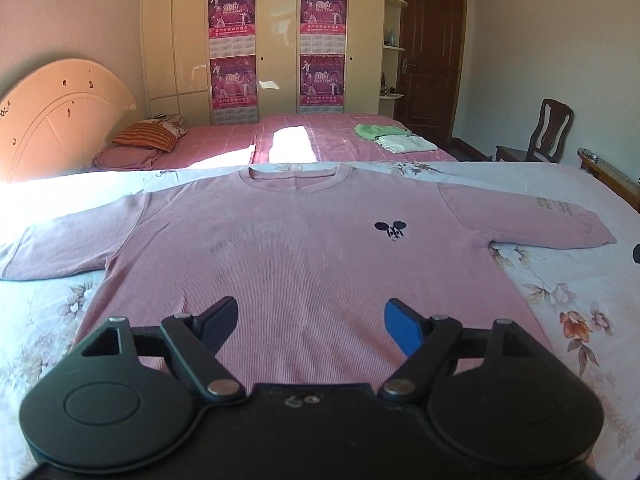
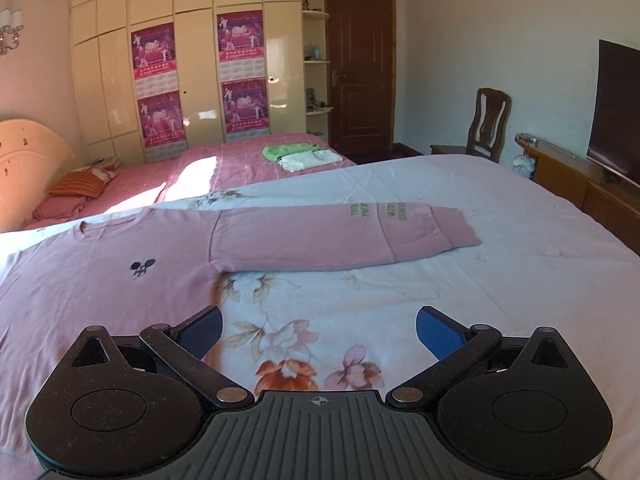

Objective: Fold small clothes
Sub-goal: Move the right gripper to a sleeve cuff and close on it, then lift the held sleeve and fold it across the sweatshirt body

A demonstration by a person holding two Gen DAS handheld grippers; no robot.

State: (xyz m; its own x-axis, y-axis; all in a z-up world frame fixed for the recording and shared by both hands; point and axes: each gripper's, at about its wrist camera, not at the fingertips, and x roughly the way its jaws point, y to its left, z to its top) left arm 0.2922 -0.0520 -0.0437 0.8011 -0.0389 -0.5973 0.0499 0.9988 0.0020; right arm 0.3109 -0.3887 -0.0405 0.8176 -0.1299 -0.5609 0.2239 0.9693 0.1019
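I see one pink ribbed T-shirt lying flat, front up, on the white flowered sheet, both short sleeves spread to left and right. A small black embroidered logo sits on the chest; the green print on the right sleeve I cannot read. My left gripper hangs over the near hem, jaws wide, holding nothing. My right gripper is also wide and empty, over the sheet just right of the shirt. Four purple calendars on the far wardrobe read "2019".

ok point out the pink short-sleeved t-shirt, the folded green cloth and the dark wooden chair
pink short-sleeved t-shirt (image 1: 304, 248), left wrist view, middle of the chest
folded green cloth (image 2: 290, 150), right wrist view, its top face
dark wooden chair (image 2: 490, 120), right wrist view, the backrest
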